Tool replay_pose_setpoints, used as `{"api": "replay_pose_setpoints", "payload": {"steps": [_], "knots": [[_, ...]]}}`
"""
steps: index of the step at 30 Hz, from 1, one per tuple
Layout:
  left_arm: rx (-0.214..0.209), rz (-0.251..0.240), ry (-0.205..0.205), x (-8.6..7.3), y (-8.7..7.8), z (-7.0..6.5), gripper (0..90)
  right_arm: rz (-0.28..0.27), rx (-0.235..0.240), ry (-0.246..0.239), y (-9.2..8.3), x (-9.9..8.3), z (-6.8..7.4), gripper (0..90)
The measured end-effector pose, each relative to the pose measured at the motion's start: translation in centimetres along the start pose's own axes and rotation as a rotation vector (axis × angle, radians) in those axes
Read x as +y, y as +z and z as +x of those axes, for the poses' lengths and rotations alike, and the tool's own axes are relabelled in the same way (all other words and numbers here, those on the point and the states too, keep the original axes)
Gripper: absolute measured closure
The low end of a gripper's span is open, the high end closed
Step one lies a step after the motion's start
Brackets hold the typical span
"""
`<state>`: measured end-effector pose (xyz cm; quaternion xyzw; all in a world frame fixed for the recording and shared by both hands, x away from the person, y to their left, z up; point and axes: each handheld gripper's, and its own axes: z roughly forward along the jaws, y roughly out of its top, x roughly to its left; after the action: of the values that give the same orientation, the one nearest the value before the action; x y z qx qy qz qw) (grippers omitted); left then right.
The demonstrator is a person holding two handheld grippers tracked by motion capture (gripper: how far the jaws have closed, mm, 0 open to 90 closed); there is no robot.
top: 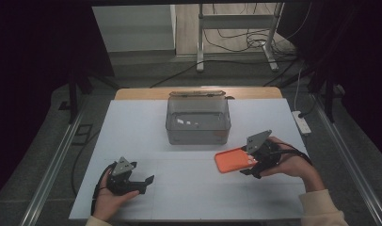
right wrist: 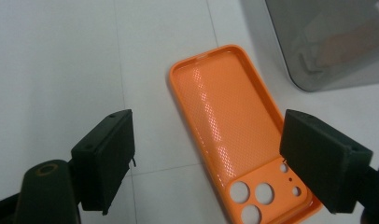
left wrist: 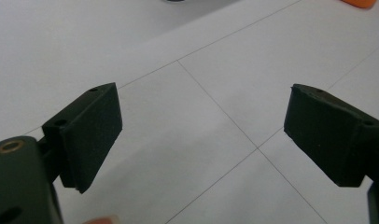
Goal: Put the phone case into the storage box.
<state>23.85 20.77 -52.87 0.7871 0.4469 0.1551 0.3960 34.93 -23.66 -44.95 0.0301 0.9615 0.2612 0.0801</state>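
Orange silicone — one phone case [right wrist: 234, 135] lies flat on the white table [top: 147, 127], hollow side up, its camera cut-outs at the end nearest the right gripper [right wrist: 206, 158]. There is one case, one bin, two grippers, and two hands holding them.

In the right gripper view the black jaws stand spread wide, one to each side of the case's near end; the right-hand jaw overlaps the case's edge by the cut-outs, though whether it touches cannot be told. Nothing is pinched between them. In the high view the case [top: 231, 160] sits at the table's right, in front of the bin's right corner and just beside it, with the right gripper [top: 256, 157] over its right end, held in the right hand [top: 292, 165].

One clear grey bin [top: 197, 120] stands at the middle of the table's far part, open at the top. Pale glints show through its wall; what lies in it, if anything, cannot be told.

The left gripper [top: 149, 181] rests low at the table's front left in the left hand [top: 111, 197], well apart from the case. In its own view the left gripper's [left wrist: 204, 130] jaws are spread wide over bare table — nothing between them.
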Motion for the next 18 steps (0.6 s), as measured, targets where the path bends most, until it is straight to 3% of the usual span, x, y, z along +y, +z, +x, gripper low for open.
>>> {"api": "replay_pose_setpoints", "payload": {"steps": [18], "knots": [[0.000, -0.002, 0.002, 0.0, 0.0, 0.0, 11.8, 0.055, 0.067, -0.051, 1.6, 0.5, -0.6, 20.3]]}}
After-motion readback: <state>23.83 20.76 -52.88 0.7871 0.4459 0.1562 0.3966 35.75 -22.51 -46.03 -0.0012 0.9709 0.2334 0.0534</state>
